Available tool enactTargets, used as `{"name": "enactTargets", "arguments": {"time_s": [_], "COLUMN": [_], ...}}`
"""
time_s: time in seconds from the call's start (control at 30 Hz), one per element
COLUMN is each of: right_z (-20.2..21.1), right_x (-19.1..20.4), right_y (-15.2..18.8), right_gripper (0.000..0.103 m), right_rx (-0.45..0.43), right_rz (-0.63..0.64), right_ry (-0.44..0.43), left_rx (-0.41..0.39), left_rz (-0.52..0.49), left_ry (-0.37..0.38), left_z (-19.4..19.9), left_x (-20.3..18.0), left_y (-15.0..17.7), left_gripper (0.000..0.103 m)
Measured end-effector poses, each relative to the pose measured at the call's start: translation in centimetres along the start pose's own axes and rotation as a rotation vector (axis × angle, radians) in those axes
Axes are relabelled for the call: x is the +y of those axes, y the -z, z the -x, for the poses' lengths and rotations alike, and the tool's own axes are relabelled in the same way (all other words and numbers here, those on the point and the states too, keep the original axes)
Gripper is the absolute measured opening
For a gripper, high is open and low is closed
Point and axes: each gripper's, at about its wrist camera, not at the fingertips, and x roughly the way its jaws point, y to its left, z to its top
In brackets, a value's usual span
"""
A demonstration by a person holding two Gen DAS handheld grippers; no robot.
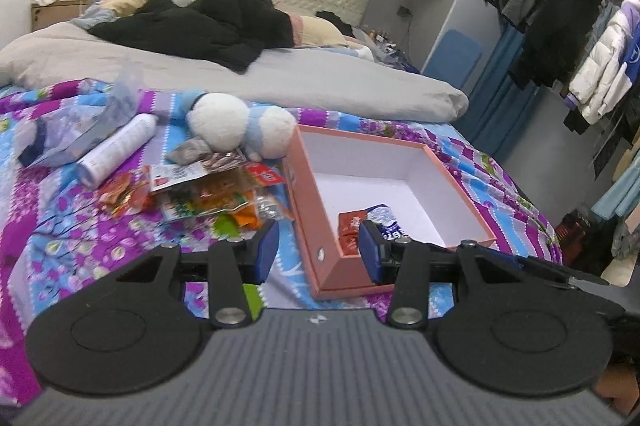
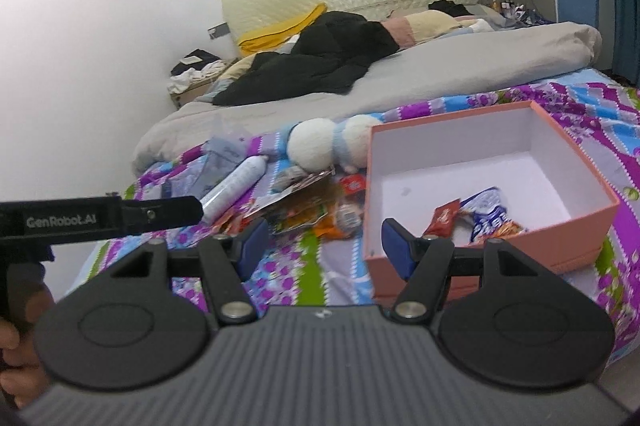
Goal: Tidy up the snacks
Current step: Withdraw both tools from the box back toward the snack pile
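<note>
A pink box [image 1: 308, 201] with a white inside lies open on the patterned bedspread; it also shows in the right wrist view [image 2: 576, 161]. Inside it lie a red snack packet [image 1: 352, 226] [image 2: 445, 216] and a blue-and-white packet [image 1: 386, 220] [image 2: 490, 211]. A pile of loose snack packets [image 1: 208, 191] [image 2: 308, 205] lies left of the box. My left gripper [image 1: 318, 252] is open and empty over the box's near left corner. My right gripper [image 2: 318, 250] is open and empty, over the bedspread between the pile and the box.
A white plush toy [image 1: 240, 131] [image 2: 332, 141] lies behind the pile. A white bottle [image 1: 116, 149] [image 2: 236, 187] and a clear plastic bag [image 1: 80, 123] lie at left. A grey duvet [image 1: 320, 81] and black clothing [image 1: 200, 25] are farther back. A clothes rack [image 1: 592, 37] stands at right.
</note>
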Motion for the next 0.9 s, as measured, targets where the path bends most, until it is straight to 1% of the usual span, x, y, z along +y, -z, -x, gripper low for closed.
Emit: {"name": "enactTargets", "arguments": {"time_s": [0.2,0.43,0.5,0.57,0.67,0.9], "right_z": [0.9,1.7,1.7,1.1,0.1,-2.3], "right_x": [2.1,4.1,4.6,5.0,5.1,5.9], "right_y": [2.2,4.5,5.1,5.6,6.0,7.0], "right_gripper": [0.065,0.065,0.065,0.065,0.065,0.065], "right_rx": [0.011,0.031,0.037,0.052,0.075,0.100], "right_rz": [0.023,0.074,0.089,0.098,0.083,0.054], "right_ry": [-0.022,-0.055,-0.061,-0.062,-0.059,-0.062], "left_rx": [-0.036,-0.068,-0.066,-0.065,-0.059,-0.024], "left_rz": [0.032,0.073,0.056,0.061,0.085,0.164], "left_ry": [-0.051,-0.095,-0.099,-0.104,-0.096,-0.133], "left_z": [3.8,6.6,6.4,6.0,5.1,2.5], "left_x": [2.0,4.2,4.5,4.9,5.8,9.5], "left_y": [2.3,4.9,5.2,5.2,5.6,6.3], "left_gripper": [0.050,0.050,0.050,0.051,0.053,0.053]}}
